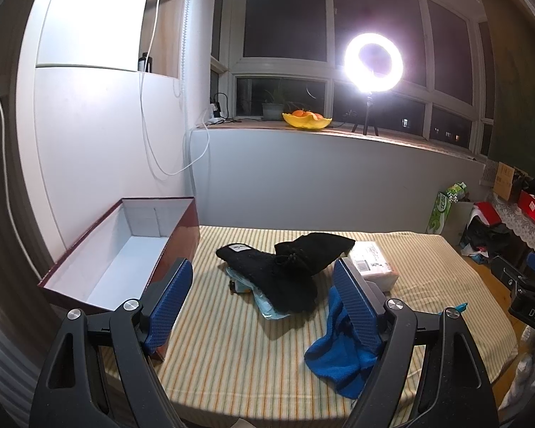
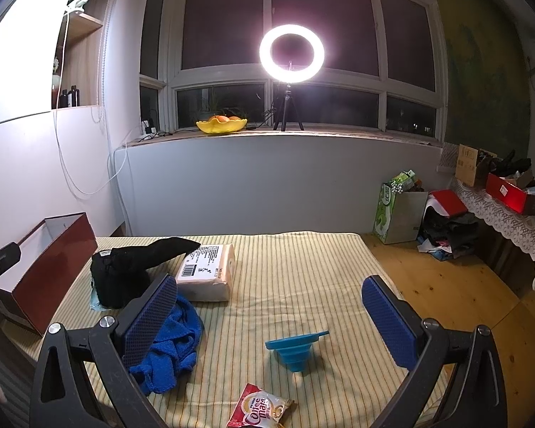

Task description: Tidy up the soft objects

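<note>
A black knit garment (image 1: 289, 271) lies in the middle of the striped table (image 1: 232, 356), on top of a light blue packet (image 1: 267, 305). A blue towel (image 1: 339, 356) lies crumpled at the front right, under my left gripper's right finger. A wrapped tissue pack (image 1: 372, 264) sits behind it. My left gripper (image 1: 264, 303) is open and empty above the table. My right gripper (image 2: 271, 314) is open and empty; the towel (image 2: 174, 349) is by its left finger, with the black garment (image 2: 132, 271) and tissue pack (image 2: 207, 274) beyond.
An open red box (image 1: 125, 249) with a white inside stands at the table's left edge. A blue folding funnel (image 2: 296, 349) and a Coffee-mate sachet (image 2: 256, 408) lie near the front. Bags and boxes (image 2: 446, 214) clutter the floor at right.
</note>
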A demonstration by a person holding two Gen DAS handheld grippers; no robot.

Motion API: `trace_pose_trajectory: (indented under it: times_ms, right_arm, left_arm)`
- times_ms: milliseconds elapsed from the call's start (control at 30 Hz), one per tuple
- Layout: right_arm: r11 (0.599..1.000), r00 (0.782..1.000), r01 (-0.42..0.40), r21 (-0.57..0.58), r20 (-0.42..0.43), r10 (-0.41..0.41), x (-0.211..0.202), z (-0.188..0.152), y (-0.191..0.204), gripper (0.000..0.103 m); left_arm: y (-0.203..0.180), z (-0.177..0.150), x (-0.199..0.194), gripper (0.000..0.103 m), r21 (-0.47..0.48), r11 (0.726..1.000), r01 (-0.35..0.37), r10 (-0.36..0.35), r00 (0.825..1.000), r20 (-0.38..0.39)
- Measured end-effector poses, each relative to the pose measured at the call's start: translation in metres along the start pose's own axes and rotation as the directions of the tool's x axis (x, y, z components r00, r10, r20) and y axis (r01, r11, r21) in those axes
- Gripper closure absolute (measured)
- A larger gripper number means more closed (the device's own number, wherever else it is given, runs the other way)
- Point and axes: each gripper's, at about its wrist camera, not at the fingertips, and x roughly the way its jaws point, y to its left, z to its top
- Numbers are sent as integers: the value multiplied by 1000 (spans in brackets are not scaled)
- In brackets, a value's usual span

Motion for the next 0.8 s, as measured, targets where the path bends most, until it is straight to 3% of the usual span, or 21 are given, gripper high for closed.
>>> trace_pose_trajectory:
  times_ms: [800]
  right_arm:
    - [1000,1000,-4,2,-9,4,1,-1,1,1]
  left_arm:
    - [-1,-2,2,21,6,1000,1,-1,1000,-4]
